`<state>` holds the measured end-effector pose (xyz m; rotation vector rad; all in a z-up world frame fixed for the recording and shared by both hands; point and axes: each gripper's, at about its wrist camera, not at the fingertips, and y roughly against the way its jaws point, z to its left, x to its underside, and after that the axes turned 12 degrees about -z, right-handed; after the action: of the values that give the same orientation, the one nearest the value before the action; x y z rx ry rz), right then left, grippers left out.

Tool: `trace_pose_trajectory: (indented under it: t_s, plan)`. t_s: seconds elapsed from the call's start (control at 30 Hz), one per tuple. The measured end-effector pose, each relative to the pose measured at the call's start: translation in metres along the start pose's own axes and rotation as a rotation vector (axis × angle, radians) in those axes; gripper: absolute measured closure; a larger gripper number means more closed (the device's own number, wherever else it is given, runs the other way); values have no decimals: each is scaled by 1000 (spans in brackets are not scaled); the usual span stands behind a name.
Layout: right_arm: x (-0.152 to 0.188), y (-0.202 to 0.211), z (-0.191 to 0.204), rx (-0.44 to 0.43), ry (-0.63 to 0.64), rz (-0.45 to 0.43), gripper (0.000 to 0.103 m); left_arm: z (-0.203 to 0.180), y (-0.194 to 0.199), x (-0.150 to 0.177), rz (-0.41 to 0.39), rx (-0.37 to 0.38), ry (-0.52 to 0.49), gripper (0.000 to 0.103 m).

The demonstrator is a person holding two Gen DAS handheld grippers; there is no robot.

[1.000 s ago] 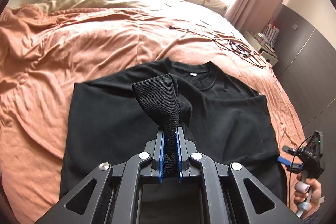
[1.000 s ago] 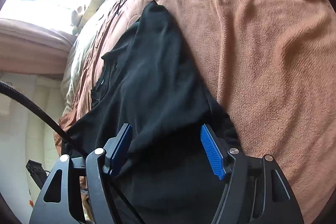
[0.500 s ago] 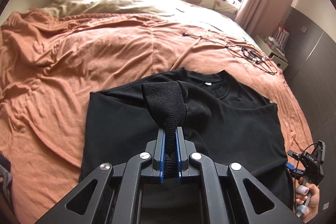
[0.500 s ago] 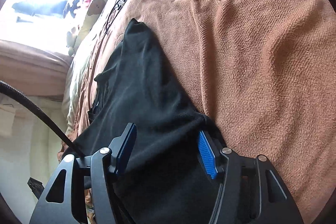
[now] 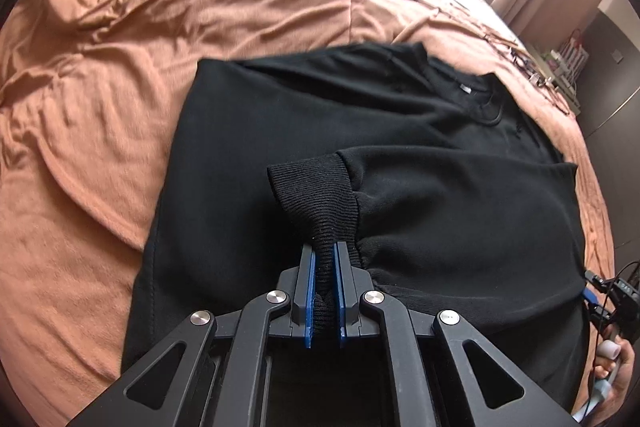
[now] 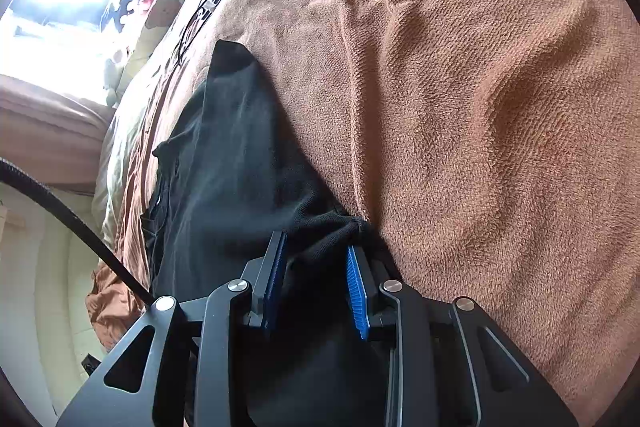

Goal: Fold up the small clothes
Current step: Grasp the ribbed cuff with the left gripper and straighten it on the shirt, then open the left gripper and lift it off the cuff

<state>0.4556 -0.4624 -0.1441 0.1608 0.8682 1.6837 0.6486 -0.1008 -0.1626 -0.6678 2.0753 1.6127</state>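
While the left gripper (image 5: 324, 259) pinches the ribbed knit cuff (image 5: 316, 195) tight between blue pads, the right gripper (image 6: 316, 275) gapes around a soft fold of the black sweatshirt (image 5: 280, 115) spread across the rumpled orange blanket (image 5: 100, 67).

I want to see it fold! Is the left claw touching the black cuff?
Touching. The left wrist view shows the left claw shut, its blue pads pinching the ribbed cuff.
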Motion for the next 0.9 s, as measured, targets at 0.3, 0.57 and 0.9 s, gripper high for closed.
trace_pose_trajectory:
  t_s: [0.3,0.57,0.9]
  plan:
    - [-7,29,30,12,95,-16,75,6,13,-1,14,-38,-52,92]
    - [2,10,45,-64,215,-48,75,4,31,-8,-35,-5,-33,92]
    - [19,-18,50,45,348,68,75,-34,-14,22,92,7,-123,92]
